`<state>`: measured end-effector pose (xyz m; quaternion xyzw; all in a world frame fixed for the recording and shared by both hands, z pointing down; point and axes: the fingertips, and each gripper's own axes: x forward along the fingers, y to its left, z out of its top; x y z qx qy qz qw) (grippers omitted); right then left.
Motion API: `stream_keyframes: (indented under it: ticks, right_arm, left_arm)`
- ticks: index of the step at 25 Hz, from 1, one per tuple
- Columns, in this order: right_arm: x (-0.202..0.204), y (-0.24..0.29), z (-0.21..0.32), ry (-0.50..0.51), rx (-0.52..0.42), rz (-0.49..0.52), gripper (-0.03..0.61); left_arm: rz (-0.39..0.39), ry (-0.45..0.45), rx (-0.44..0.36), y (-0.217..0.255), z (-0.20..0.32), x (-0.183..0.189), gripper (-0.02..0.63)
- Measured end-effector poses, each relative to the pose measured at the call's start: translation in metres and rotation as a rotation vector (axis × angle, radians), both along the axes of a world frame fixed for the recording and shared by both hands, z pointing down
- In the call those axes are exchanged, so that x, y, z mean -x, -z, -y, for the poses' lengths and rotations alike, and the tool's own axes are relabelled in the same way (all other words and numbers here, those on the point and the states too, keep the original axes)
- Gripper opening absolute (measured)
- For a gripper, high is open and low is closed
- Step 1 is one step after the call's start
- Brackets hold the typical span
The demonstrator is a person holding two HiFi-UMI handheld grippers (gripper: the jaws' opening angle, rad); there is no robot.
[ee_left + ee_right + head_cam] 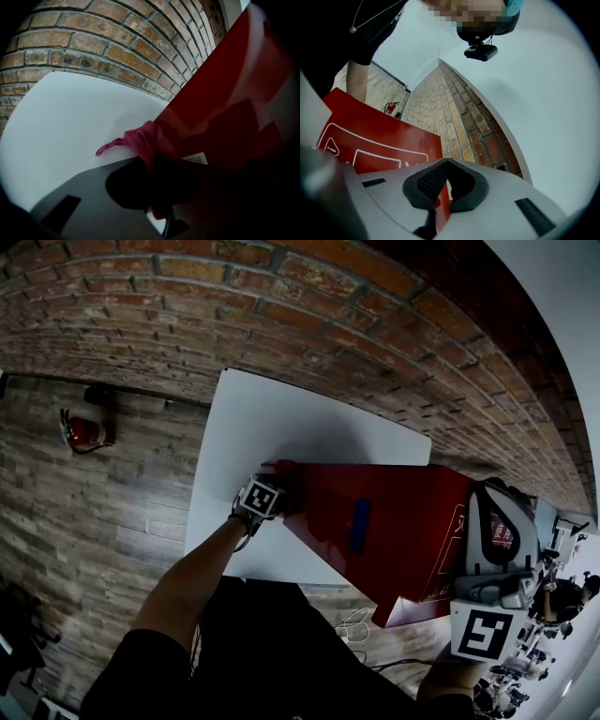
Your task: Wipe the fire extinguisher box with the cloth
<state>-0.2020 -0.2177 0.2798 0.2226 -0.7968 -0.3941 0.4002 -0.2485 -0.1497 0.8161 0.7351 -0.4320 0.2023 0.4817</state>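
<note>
In the head view the fire extinguisher box, a long red cabinet, lies across a white table pushed up against a brick wall. The left claw sits at the box's left end and the right claw at its right end. That corner is dim, so whether the left claw actually touches the box seems likely but is not certain from here. In the left gripper view the claw is clamped on a pinkish-red cloth. The cloth is bunched between the jaws, its loose tail trails left over the table, and its bulk lies against the low edge of the box's red face, which rises to the right. The cloth looks soft, limp and light. It should fold wherever it is pushed, so a bunched hold near its middle, as here, keeps a pad of fabric ahead of the jaws for wiping. In the right gripper view the jaws are closed on a thin red edge of the box, whose panel with white outlines spreads away to the left. The box reads as stiff, smooth-painted sheet, bulky and probably slick under the pads. That thin rim looks like the only place narrow enough for the jaws, and holding it there should steady the box against the wiping pressure.
</note>
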Motion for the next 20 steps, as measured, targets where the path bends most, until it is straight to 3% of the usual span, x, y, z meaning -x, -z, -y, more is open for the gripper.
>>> stream_keyframes:
  ticks: [20]
  right_arm:
    - [0.000,0.000,-0.001,-0.007,0.000,0.002,0.018]
  left_arm:
    - [0.003,-0.007,-0.008,0.002,-0.040,-0.012,0.067]
